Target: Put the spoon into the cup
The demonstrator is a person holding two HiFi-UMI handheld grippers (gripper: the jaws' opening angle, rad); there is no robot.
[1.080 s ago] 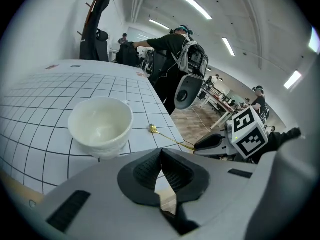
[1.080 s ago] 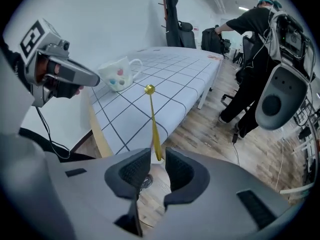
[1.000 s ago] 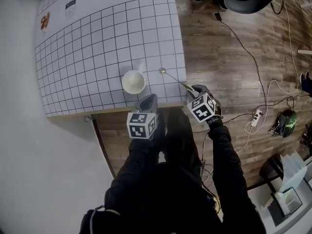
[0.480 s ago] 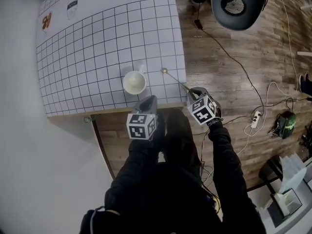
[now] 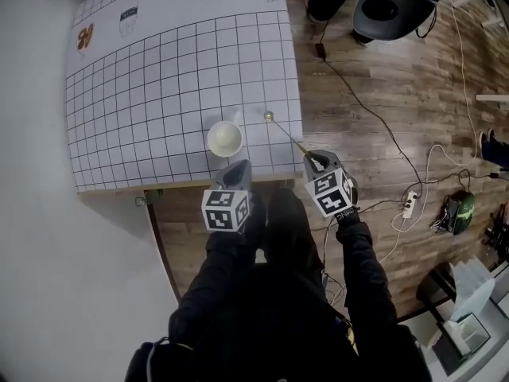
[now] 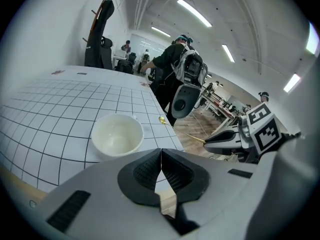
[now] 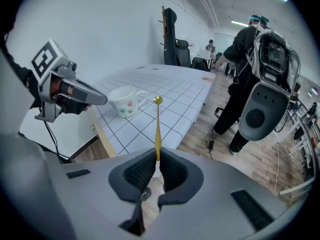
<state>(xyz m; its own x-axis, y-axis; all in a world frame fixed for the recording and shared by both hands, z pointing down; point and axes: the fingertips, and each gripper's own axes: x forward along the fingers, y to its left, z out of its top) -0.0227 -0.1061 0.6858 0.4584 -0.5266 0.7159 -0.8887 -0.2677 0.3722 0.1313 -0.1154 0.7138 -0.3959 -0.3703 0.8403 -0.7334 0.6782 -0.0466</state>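
Observation:
A white cup (image 5: 225,138) stands upright and empty near the front edge of the gridded table (image 5: 151,86). A thin gold spoon (image 5: 288,136) slants just right of it, bowl toward the table's far side. My right gripper (image 5: 316,161) is shut on the spoon's handle end; its jaws have just been closing on the handle. In the right gripper view the spoon (image 7: 157,126) sticks out of the right gripper (image 7: 157,159), with the cup (image 7: 124,101) to its left. My left gripper (image 5: 237,170) hangs just in front of the cup (image 6: 117,134), shut and empty (image 6: 161,156).
The table's right edge (image 5: 300,126) is next to the spoon, with wooden floor and cables (image 5: 374,110) beyond. An office chair (image 5: 390,2) and a person with a backpack (image 7: 247,69) stand to the right. Small printed pictures (image 5: 127,18) mark the mat's far side.
The right gripper's jaws have closed on the spoon handle and it has risen, lifting the spoon off the mat. The left gripper has risen a little. The cup has not moved.

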